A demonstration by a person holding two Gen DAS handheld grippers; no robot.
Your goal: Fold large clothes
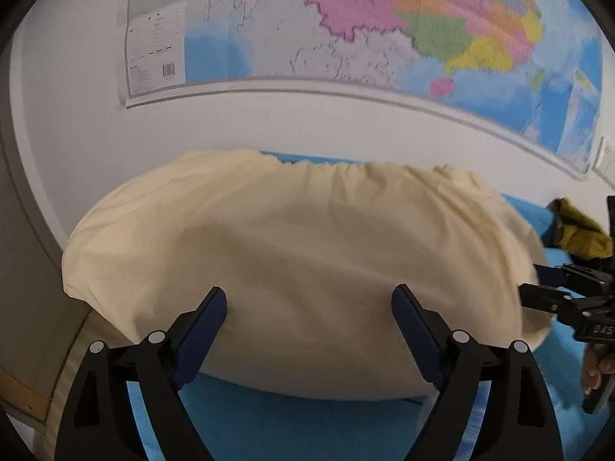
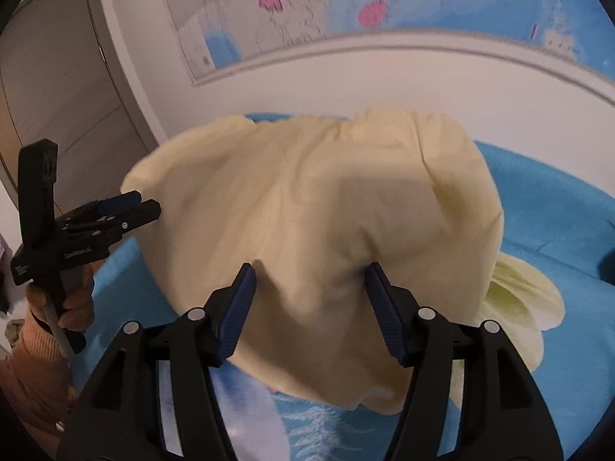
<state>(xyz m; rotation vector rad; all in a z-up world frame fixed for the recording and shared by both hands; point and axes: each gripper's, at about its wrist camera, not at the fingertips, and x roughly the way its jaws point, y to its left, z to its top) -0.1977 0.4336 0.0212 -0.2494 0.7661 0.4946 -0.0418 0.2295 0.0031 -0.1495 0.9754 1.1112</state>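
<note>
A large cream-yellow garment (image 1: pixel 307 238) lies folded and spread over a blue bed cover (image 1: pixel 292 422). My left gripper (image 1: pixel 309 301) hovers over its near edge with the jaws wide apart and nothing pinched; its fingertips (image 1: pixel 215 307) sit just above the cloth. In the right wrist view, the same garment (image 2: pixel 319 199) puckers into a low ridge between the jaws of my right gripper (image 2: pixel 310 280), whose pads stand apart from the fabric. The right gripper (image 1: pixel 532 280) shows at the garment's right edge, and the left gripper (image 2: pixel 148 203) at its left edge.
A crumpled olive-yellow cloth (image 1: pixel 580 230) lies on the bed at the far right. A white wall with a coloured map (image 1: pixel 346 30) rises right behind the bed. A pale flower shape (image 2: pixel 519 307) shows beside the garment. A grey door (image 2: pixel 57 96) stands at the left.
</note>
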